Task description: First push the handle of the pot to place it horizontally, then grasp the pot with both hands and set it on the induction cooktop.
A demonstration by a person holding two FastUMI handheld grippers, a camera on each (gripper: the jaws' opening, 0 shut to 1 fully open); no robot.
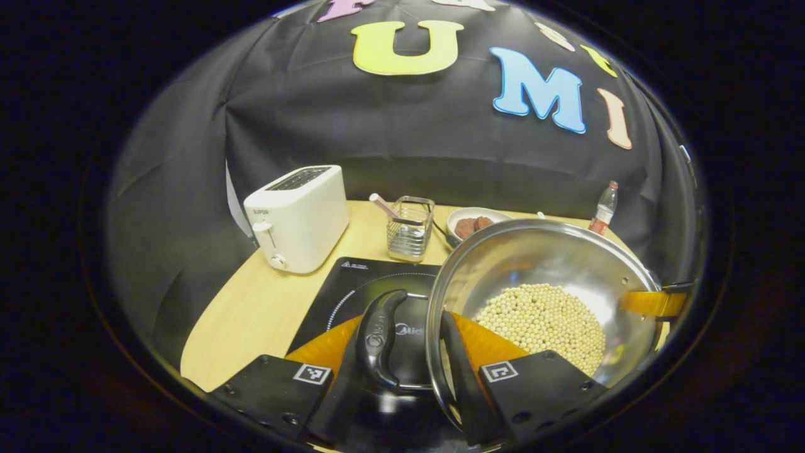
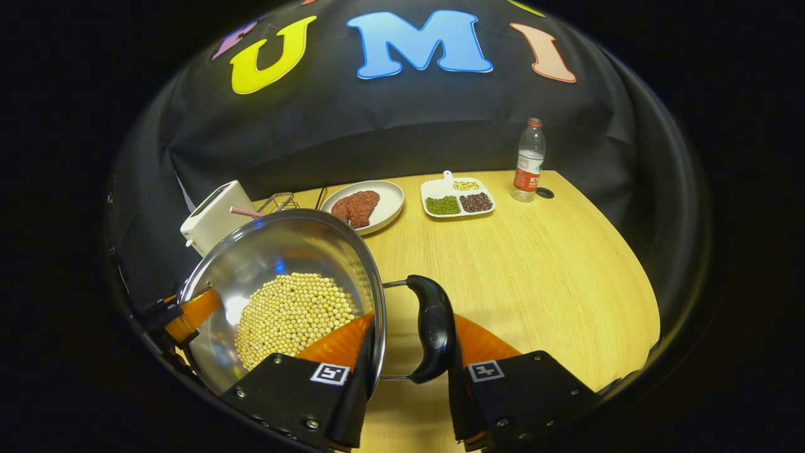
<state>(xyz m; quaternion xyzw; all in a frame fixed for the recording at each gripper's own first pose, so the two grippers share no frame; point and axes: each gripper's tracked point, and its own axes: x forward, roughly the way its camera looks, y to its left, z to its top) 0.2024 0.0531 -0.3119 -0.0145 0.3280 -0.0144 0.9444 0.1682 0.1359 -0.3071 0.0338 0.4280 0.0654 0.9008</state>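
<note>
2 grips hold. Left gripper view: your left gripper [image 1: 412, 371] clamps the pot [image 1: 553, 277] by its handle [image 1: 380, 340], beside the induction cooktop [image 1: 352, 289]. Right gripper view: your right gripper [image 2: 409, 377] pinches the opposite handle [image 2: 434, 327]; setting down remains.

The shiny stainless-steel pot [image 1: 553, 270] with black loop handles [image 2: 433, 327] on opposite sides holds a heap of pale yellow soybeans [image 2: 290, 318]. It sits tilted, above the flat black glass induction cooktop [image 1: 352, 296] lying on the wooden bench [image 2: 534, 264].
</note>
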